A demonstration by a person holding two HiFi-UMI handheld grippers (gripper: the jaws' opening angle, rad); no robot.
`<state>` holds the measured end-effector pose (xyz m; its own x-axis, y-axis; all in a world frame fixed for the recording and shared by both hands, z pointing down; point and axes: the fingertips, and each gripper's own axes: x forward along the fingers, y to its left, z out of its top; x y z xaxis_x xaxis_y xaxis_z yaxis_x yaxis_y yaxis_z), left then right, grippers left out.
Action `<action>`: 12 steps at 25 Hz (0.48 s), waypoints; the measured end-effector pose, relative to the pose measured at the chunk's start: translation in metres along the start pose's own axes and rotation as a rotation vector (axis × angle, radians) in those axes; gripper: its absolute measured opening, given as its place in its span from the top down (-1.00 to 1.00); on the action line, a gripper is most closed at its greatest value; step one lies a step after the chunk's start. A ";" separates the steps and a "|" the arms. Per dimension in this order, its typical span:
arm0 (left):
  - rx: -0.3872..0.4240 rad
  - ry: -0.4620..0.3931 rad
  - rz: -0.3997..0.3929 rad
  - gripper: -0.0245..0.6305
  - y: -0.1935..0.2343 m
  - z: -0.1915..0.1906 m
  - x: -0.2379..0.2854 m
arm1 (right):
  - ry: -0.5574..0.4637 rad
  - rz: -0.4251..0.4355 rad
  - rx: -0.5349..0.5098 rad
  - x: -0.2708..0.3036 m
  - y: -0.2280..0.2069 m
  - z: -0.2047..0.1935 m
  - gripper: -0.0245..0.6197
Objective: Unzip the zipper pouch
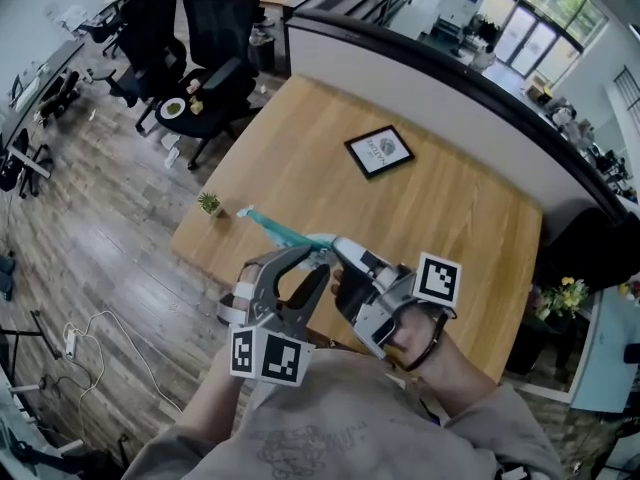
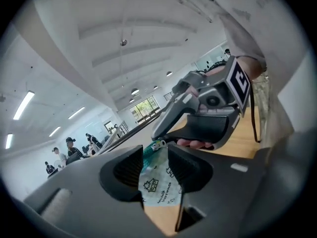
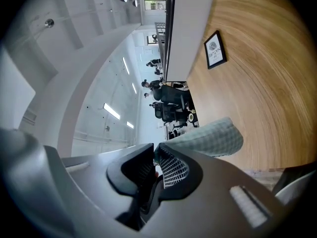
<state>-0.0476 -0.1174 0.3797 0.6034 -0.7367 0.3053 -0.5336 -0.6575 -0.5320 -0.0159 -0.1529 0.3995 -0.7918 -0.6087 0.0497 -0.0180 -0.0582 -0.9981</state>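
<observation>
You hold both tools up over the wooden surface (image 1: 470,208), low in the middle of the head view, with the zipper pouch (image 1: 285,233) between them and clear of the wood. The pouch is pale teal with small dark print, and it stretches from the tool tips toward the upper left of that view.

Your left tool (image 1: 312,260) has its jaws standing apart. In the left gripper view the printed face of the pouch fills the gap between them at lower centre. It does not show whether the pads press on the pouch.

Your right tool (image 1: 340,250) has its jaws nearly together, nipping the pouch at its zipper end. In the left gripper view its tip sits right at the small white zipper pull (image 2: 158,144), though you cannot tell whether it has the pull itself or the fabric beside it. In the right gripper view the rest of the pouch bulges out to the right of the jaws.

A framed picture (image 1: 379,151) lies flat on the surface above centre. A small potted plant (image 1: 209,204) stands near the surface's left corner. Black office chairs (image 1: 215,28) stand at the upper left.
</observation>
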 end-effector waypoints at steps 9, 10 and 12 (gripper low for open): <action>0.180 0.024 0.017 0.54 -0.004 0.006 0.009 | 0.023 -0.051 0.020 0.001 -0.002 -0.004 0.78; 0.202 0.029 0.018 0.55 -0.006 0.005 0.011 | 0.022 -0.058 0.026 0.001 -0.003 -0.004 0.78; 0.214 0.032 0.016 0.58 -0.009 0.004 0.013 | 0.016 -0.063 0.036 0.001 -0.006 -0.003 0.78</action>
<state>-0.0332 -0.1205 0.3853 0.5749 -0.7536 0.3186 -0.4029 -0.5997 -0.6915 -0.0182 -0.1506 0.4052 -0.7995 -0.5903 0.1113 -0.0461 -0.1244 -0.9912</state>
